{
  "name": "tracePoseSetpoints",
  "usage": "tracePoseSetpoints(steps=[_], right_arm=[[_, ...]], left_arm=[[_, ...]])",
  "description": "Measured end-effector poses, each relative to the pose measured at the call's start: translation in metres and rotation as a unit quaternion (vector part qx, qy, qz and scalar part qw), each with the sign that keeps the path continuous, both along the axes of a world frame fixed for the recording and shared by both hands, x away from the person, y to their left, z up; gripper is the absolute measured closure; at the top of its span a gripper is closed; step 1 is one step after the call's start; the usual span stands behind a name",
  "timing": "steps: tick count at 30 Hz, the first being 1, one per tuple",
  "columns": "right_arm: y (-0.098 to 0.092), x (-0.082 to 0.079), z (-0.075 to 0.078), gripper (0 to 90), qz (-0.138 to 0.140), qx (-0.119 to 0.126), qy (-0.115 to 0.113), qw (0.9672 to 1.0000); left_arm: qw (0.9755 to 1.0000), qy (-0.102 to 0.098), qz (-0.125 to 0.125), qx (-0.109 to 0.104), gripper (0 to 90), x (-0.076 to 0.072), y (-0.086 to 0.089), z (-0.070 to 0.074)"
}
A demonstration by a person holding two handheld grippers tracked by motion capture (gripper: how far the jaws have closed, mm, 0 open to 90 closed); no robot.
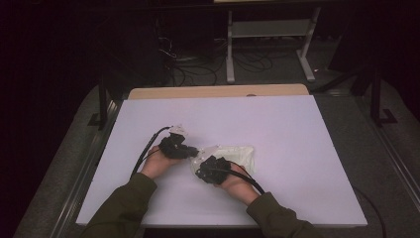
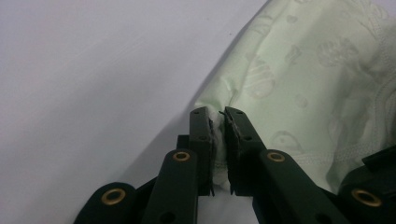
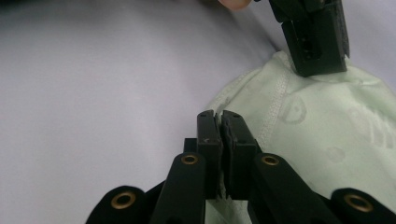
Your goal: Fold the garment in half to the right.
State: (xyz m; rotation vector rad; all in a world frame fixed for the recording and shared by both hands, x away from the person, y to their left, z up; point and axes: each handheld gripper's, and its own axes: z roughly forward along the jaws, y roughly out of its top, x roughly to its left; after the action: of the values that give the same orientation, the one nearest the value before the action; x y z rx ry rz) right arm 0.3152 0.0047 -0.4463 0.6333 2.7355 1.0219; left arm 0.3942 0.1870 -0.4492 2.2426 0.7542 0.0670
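1. My left gripper (image 2: 219, 116) pinches a fold of the pale green cloth (image 2: 299, 84) at its edge; a thin strip of fabric shows squeezed between the two black jaws.
2. My right gripper (image 3: 219, 119) has its jaws pressed together on the hem of the same cloth (image 3: 327, 126), with the stitched seam running just beside them.
3. From above, the cloth (image 1: 236, 153) lies crumpled a little in front of the middle of the white table (image 1: 297, 129), and both grippers sit at its near-left end, the left gripper (image 1: 194, 151) just left of it and the right gripper (image 1: 202, 172) at its near corner.
4. In the right gripper view, the tip of my left gripper (image 3: 314, 51) rests on the cloth's edge farther off, so the two grips are close together on the same side.
5. The bulk of the cloth spreads away from both grippers to the right and lies flat on the table.
6. Bare white surface lies open on every side of the cloth, widest to the right and toward the far edge.
7. The table's edges are well apart from the cloth; the near edge is the closest, beyond my sleeves (image 1: 126, 203).
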Motion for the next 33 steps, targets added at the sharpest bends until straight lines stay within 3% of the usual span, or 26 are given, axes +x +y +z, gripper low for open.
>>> tracePoseSetpoints(steps=[12,33], right_arm=[[-0.01,0.0,0.01,85.8,-0.004,0.034,0.01,0.9994],[-0.04,-0.002,0.023,85.7,-0.028,0.061,0.009,0.9977]], left_arm=[[0.9994,0.005,0.008,-0.035,82.6,0.0,0.001,0.01],[0.9993,-0.002,-0.02,-0.031,82.5,0.006,-0.027,0.029]])
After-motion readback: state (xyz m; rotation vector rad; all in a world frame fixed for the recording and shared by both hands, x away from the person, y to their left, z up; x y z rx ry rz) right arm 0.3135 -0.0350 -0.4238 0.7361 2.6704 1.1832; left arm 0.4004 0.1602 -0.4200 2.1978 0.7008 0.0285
